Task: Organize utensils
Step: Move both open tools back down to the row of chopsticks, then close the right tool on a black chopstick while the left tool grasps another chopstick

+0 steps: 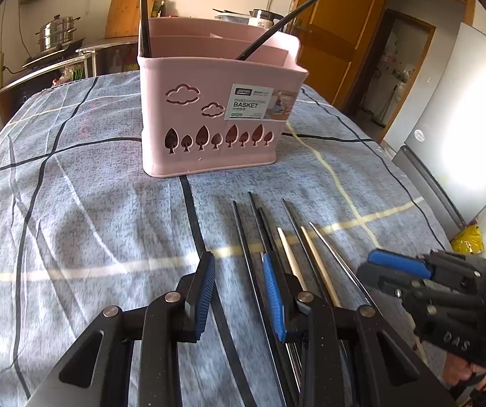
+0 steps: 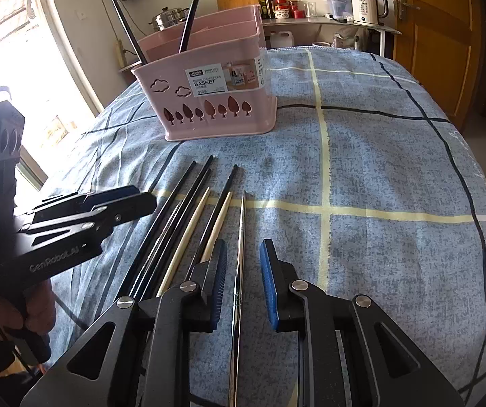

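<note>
Tablecloth [image 2: 395,169], blue-grey with checked lines, spread over the whole table. Pink basket [image 1: 215,108] upright at the far middle, two black chopsticks [image 1: 287,20] leaning inside. Left gripper [image 1: 239,288] low over the cloth, jaws apart, nothing between the pads. Right gripper [image 2: 243,271] likewise spread, straddling a steel chopstick [image 2: 241,237] without pinching it. Loose chopsticks on the cloth near the grippers: black ones [image 2: 188,210] and pale wooden ones [image 2: 192,227] side by side.

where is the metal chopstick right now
In the right wrist view the metal chopstick lies flat on the tablecloth, between the open right gripper fingers, right of the wooden chopsticks.
</note>
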{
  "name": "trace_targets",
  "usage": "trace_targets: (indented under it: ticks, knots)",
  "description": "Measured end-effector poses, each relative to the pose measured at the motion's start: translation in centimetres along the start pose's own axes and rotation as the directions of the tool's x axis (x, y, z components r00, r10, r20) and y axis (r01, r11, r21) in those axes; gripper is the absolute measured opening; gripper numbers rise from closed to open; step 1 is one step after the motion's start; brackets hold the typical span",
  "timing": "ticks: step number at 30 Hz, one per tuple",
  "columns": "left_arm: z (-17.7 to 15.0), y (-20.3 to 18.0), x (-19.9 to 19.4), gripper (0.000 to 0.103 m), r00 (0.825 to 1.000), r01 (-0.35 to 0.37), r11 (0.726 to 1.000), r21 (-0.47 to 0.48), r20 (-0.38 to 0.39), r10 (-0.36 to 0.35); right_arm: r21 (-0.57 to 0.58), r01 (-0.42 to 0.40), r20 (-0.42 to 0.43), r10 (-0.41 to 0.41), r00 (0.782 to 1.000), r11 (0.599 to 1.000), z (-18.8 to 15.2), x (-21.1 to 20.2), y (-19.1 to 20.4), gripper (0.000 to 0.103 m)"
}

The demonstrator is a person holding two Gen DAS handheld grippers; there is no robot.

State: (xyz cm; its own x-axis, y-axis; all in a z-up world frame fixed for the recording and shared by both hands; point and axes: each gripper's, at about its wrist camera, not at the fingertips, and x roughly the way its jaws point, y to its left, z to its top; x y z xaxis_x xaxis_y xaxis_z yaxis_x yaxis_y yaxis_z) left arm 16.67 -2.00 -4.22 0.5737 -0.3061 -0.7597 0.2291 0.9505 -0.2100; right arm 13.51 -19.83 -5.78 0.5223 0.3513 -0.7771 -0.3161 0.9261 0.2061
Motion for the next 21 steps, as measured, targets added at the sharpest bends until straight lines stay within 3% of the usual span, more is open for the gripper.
trace_targets:
  ticks: [11,16,21]
  knots:
    - [1.6,-0.5,3.0,0.029,0.998,-0.05,0.998,0.035,-0.034,0.051,0.009,0.01,-0.025,-0.01,1.0,1.0,0.1,1.1,-0.4,0.02]
    - [1.8,-0.6,3.3,0.009,0.994,-0.096,0.993,0.071,-0.037,0.099,-0.003,0.018,-0.03,-0.018,0.999,1.0,0.3,1.4,-0.2,0.018]
    - [1.5,0.2,2.6,0.006,0.993,-0.102,0.991,0.092,-0.053,0.107,-0.013,0.031,-0.035,-0.032,0.999,0.999,0.4,1.7,0.0,0.016]
